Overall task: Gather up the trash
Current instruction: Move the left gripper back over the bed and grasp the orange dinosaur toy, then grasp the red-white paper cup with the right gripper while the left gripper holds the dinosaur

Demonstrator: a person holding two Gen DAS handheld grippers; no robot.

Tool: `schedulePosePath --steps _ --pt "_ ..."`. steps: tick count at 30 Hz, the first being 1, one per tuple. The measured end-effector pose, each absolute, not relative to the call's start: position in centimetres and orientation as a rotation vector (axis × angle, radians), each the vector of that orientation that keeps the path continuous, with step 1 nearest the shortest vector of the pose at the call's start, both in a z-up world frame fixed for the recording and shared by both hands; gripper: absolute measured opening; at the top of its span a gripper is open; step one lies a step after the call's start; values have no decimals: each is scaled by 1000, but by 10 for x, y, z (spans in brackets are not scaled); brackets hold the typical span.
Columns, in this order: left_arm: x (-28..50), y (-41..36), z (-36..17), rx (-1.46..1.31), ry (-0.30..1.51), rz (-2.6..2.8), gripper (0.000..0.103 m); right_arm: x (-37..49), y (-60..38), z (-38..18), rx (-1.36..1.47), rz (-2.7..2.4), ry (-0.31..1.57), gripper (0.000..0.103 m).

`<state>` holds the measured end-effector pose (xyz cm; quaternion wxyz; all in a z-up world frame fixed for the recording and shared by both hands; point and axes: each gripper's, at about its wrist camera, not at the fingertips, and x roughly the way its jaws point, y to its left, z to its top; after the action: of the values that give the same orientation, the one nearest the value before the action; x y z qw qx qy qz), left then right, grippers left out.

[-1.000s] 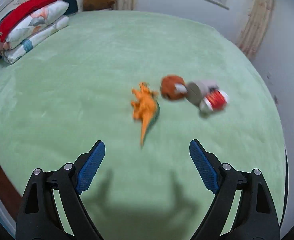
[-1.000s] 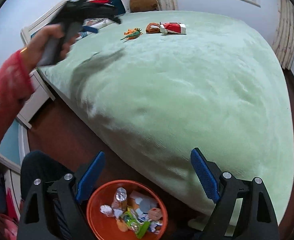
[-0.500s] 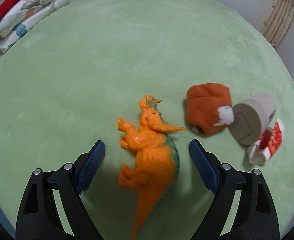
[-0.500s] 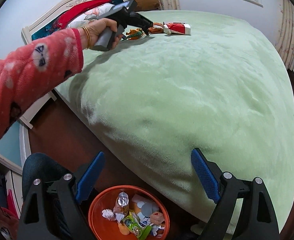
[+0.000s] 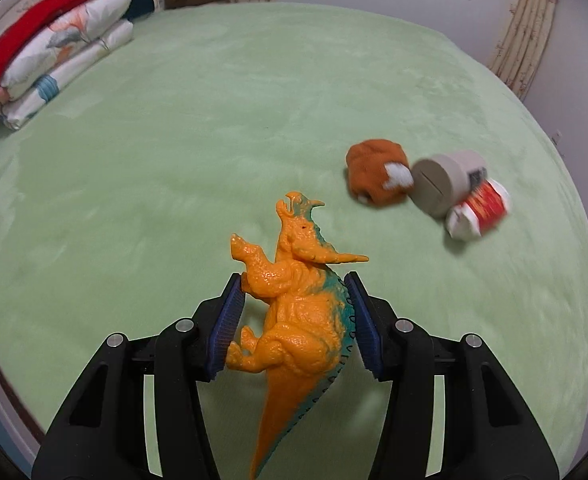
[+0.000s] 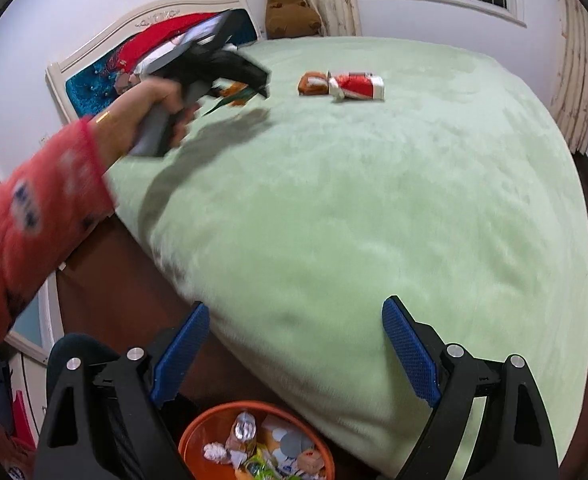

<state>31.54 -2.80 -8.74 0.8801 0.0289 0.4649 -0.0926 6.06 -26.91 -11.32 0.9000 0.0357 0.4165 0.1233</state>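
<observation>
so the left gripper (image 5: 294,316) is down over the green bed cover (image 5: 214,140) with its jaws closing on the orange dinosaur toy (image 5: 297,312), and both blue pads look like they're already touching it: the left pad against its front leg and belly side, the right pad against the teal ridge along its back. the dino's head and horn stick out past the fingertips and its tail runs back between the black finger arms toward the camera. just off to the right on the bed there's a fuzzy brown lump (image 5: 377,174) with a white patch, touching a grey round container (image 5: 443,182) lying on its side, and right next to that a red and white wrapper (image 5: 479,210), all a bit blurry. stacked pillows (image 5: 54,60) sit at the far left by the headboard. from the right wrist view, the right gripper (image 6: 294,344) hangs past the edge of the bed with its jaws spread wide and nothing between them. directly below it on the floor is an orange bin (image 6: 254,444) with crumpled wrappers and paper scraps in it. the same view shows the person's hand (image 6: 154,108) and red patterned sleeve (image 6: 34,208) reaching across, holding the other gripper out over the far side of the bed, well apart from the bin.
</observation>
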Motion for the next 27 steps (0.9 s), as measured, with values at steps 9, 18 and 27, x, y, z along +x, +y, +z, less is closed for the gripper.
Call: schedulePosePath --steps 9,18,27 --pt "228 3 -70 58 913 -259 51 150 -269 -79 6 218 753 96" --pt "176 13 -61 5 873 -301 51 306 -260 -73 -42 160 798 97" --pt "160 21 -80 -87 903 -308 51 395 -256 -106 -41 52 897 97"
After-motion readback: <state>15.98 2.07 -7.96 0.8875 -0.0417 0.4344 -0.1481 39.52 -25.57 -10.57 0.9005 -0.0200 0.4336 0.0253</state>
